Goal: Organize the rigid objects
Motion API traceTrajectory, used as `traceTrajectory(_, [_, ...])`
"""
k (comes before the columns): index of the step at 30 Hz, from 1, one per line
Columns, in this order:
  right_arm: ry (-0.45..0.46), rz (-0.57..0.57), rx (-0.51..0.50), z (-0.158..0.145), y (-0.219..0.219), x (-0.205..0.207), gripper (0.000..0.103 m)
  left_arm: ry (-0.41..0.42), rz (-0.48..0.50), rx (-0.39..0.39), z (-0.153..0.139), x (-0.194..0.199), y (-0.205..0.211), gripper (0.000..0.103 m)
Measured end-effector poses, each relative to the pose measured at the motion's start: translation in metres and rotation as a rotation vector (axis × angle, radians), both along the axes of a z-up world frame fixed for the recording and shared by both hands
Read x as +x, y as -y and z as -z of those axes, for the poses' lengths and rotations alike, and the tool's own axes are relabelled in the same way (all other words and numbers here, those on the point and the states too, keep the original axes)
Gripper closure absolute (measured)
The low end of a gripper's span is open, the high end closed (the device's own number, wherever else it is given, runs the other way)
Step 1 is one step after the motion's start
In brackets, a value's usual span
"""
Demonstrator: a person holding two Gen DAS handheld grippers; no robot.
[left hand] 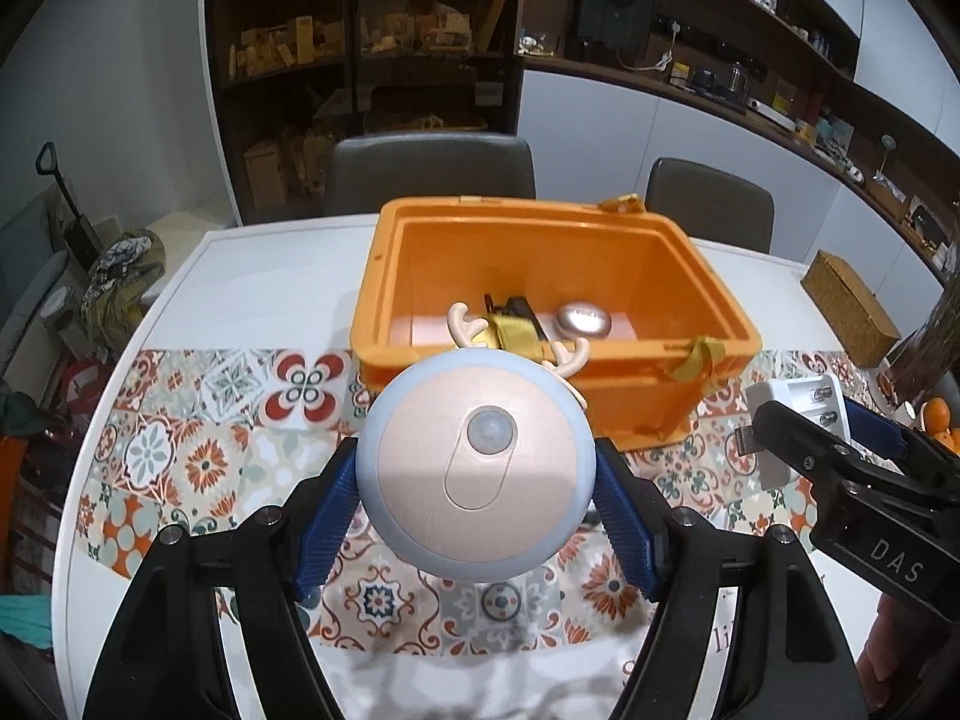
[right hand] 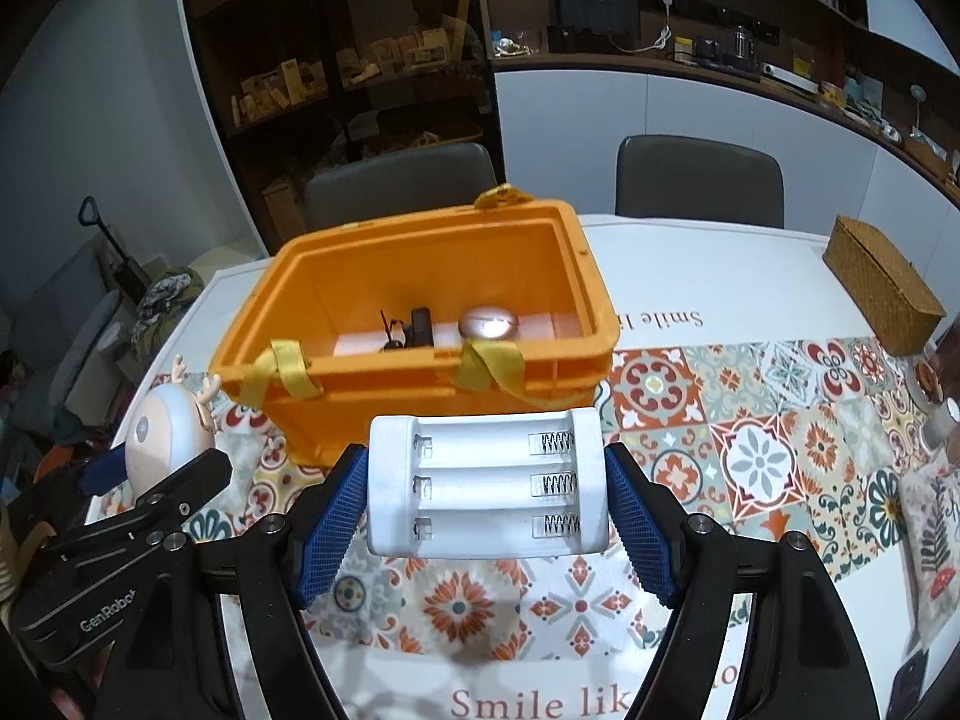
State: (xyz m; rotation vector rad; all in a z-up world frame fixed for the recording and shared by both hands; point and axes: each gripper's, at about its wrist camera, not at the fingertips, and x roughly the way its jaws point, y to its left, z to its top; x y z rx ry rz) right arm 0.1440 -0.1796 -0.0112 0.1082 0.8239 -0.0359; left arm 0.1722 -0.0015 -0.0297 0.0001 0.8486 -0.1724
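Observation:
My left gripper (left hand: 477, 474) is shut on a round blue and peach night light with small antlers (left hand: 477, 462), held above the table in front of an open orange box (left hand: 708, 312). My right gripper (right hand: 486, 486) is shut on a white battery charger with empty slots (right hand: 483, 483), also in front of the orange box (right hand: 288, 276). Inside the box lie a black object (right hand: 420, 327) and a shiny oval object (right hand: 489, 324). The night light also shows at the left of the right wrist view (right hand: 165, 438), and the charger at the right of the left wrist view (left hand: 798, 414).
The box stands on a white table with a patterned tile runner (right hand: 756, 450). A woven basket (right hand: 879, 294) sits at the far right of the table. Two grey chairs (right hand: 699, 180) stand behind the table. A small patterned cushion (right hand: 933, 540) lies at the right edge.

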Motion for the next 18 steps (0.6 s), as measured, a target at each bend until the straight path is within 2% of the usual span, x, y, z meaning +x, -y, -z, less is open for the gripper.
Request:
traceTrajectory(4, [0.017, 0.007, 0.001, -0.008, -0.001, 0.006, 0.026, -0.018, 0.013, -0.027, -0.005, 0.009, -0.002, 0.029])
traceTrajectory(13, [0.026, 0.019, 0.005, -0.021, -0.001, 0.027, 0.026, 0.016, 0.029, -0.007, -0.024, 0.029, 0.0, 0.029])
traceTrajectory(18, [0.038, 0.029, -0.002, -0.029, -0.001, 0.039, 0.026, 0.009, 0.049, -0.036, -0.034, 0.041, -0.001, 0.029])
